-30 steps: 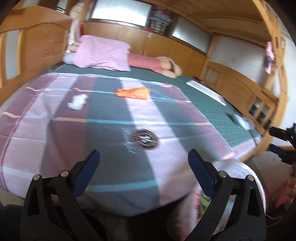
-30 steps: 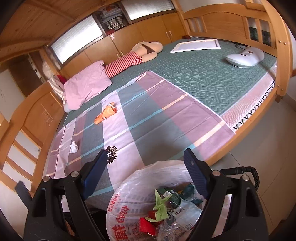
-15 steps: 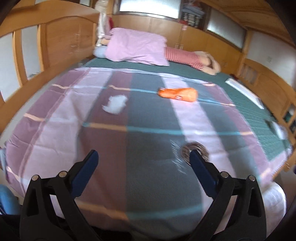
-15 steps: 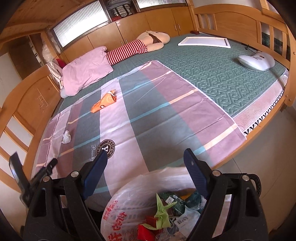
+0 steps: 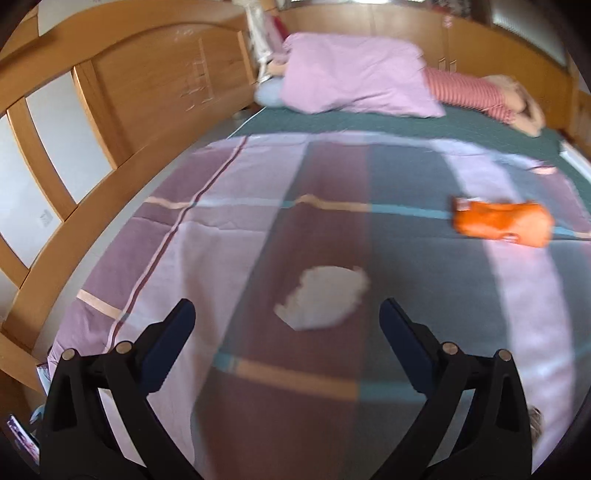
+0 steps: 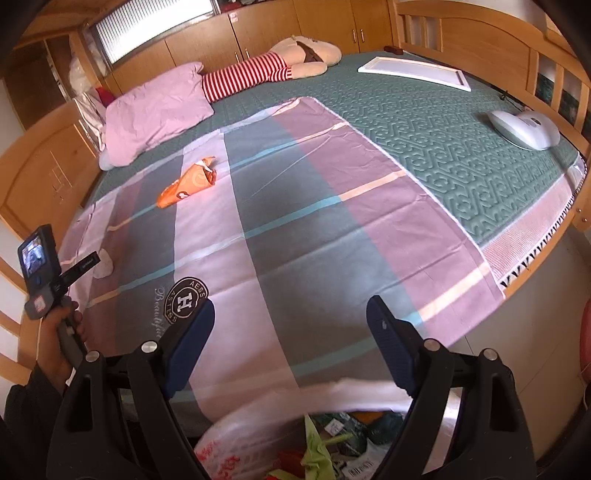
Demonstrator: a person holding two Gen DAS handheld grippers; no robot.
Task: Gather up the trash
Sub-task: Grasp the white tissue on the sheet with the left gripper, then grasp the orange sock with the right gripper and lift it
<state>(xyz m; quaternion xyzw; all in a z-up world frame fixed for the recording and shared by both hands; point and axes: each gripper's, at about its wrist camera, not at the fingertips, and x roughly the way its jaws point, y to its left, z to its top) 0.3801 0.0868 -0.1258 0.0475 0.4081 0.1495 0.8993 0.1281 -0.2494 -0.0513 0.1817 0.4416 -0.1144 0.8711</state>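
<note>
Since the earlier frames the left hand-held gripper (image 5: 282,314) has advanced over the bed toward the crumpled white tissue (image 5: 323,297), which now sits between and just ahead of its fingertips, while the trash bag (image 6: 295,435) has dropped lower in the right wrist view. The left hand-held gripper is spread wide and holds nothing; the tissue lies flat on the checked sheet (image 5: 221,258), not touched by either finger. The right hand-held gripper (image 6: 290,315) is likewise spread wide and empty, poised above the open mouth of the white plastic trash bag, in which green, red and printed wrappers show. An orange snack wrapper (image 5: 502,221) lies on the sheet, well apart from the tissue and farther up the bed. The sheet, in purple, pink and grey-green blocks with thin cream and teal lines, bears a round dark logo (image 6: 188,297) near its lower edge and covers one side of a green quilted mattress (image 6: 461,147). At the head of the bed rest a pink pillow (image 5: 354,74) and a plush toy in a red-striped shirt (image 6: 280,70). A flat white frame (image 6: 413,70) and a white handheld appliance (image 6: 524,127) lie on the mattress. Wooden bed rails (image 5: 74,147) and wooden cabinets (image 6: 314,18) enclose the room.
</note>
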